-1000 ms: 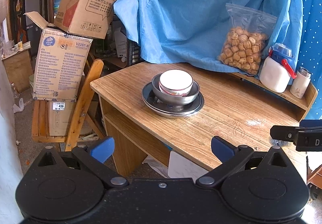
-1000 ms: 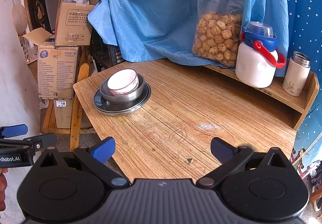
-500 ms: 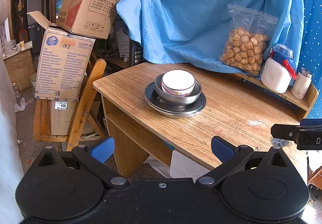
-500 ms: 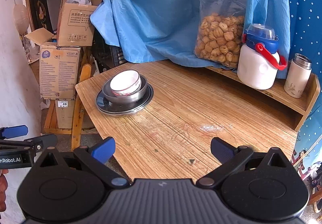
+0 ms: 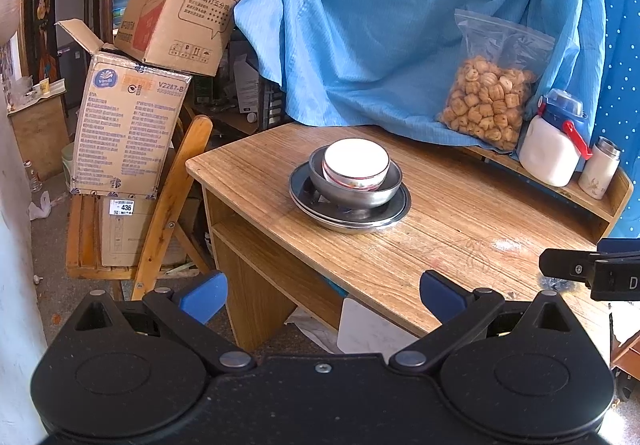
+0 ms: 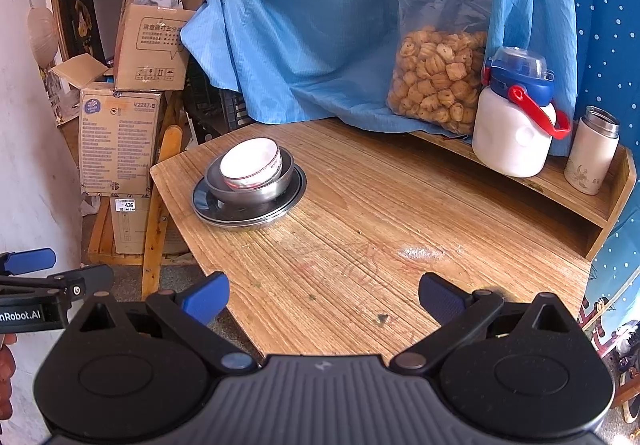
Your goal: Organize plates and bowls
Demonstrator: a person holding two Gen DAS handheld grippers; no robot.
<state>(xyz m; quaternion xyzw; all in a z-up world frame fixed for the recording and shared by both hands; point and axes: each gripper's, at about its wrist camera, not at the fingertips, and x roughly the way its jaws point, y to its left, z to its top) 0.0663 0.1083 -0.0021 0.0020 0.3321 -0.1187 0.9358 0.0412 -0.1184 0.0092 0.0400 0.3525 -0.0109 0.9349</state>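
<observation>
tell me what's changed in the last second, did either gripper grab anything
Nothing was grabbed or let go. Both views drift slightly: the stack of white bowl, steel bowl and steel plates sits a little further right in each frame, so the grippers shifted a bit. The left gripper and right gripper stay open and empty, short of the table. The stack is untouched.

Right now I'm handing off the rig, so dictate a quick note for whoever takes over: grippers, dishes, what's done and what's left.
Left gripper: open, empty, short of the wooden table's near edge.
Right gripper: open, empty, over the table's near edge.
Dishes: one stack near the table's far left corner: white ceramic bowl nested in steel bowl, on stacked steel plates.
Done: nothing gripped.
Left: probably approach the stack and sort bowls from plates; the final spot is not evident.
</observation>
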